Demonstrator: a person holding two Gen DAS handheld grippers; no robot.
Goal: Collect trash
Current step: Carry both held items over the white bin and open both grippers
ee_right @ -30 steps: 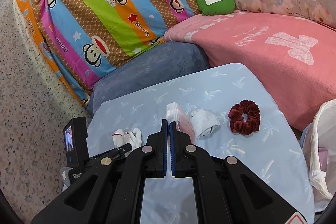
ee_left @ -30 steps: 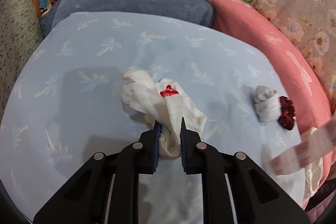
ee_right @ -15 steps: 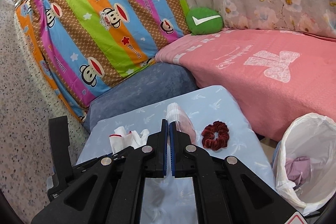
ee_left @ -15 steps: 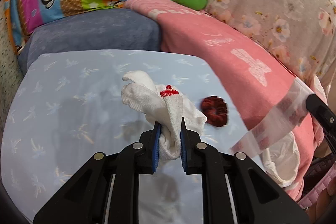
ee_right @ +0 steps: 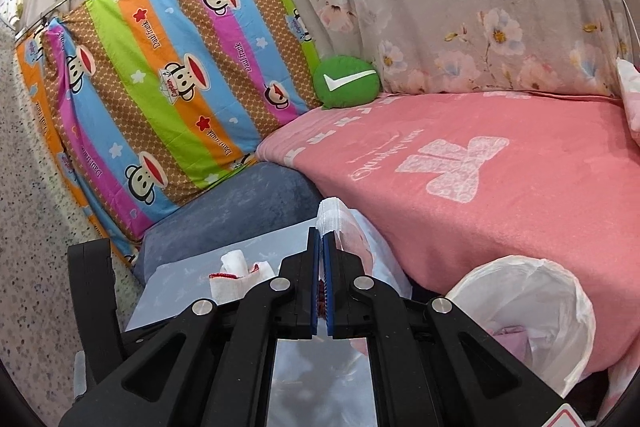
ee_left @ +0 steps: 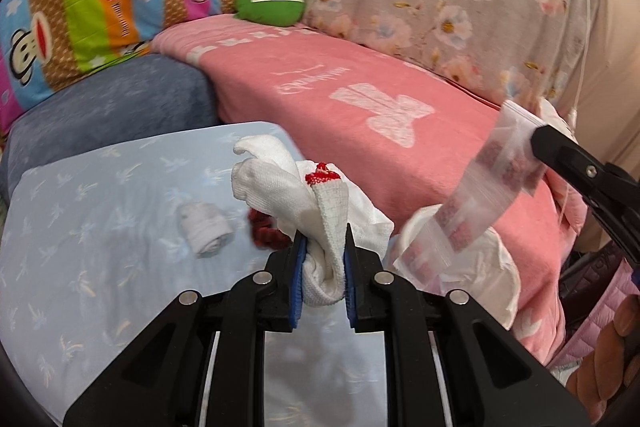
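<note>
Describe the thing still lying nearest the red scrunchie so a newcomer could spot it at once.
Start at the pale blue palm-print cloth in front of the pink blanket. Left of the dark red scrunchie lies a small rolled white sock. Unlike the white glove, it has no red trim and nothing grips it.

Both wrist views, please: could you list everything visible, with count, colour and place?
glove: one, white with red cuff, clamped in left gripper
plastic bag: one, clear, pinched in right gripper
rolled cloth: one, white, on table
scrunchie: one, dark red, on table behind glove
table: one, light blue cover
bin: one, white liner, beside pink bed
bed: one, pink blanket
cushion: one, green, bed corner
left gripper: black, shut
right gripper: black, shut
</note>
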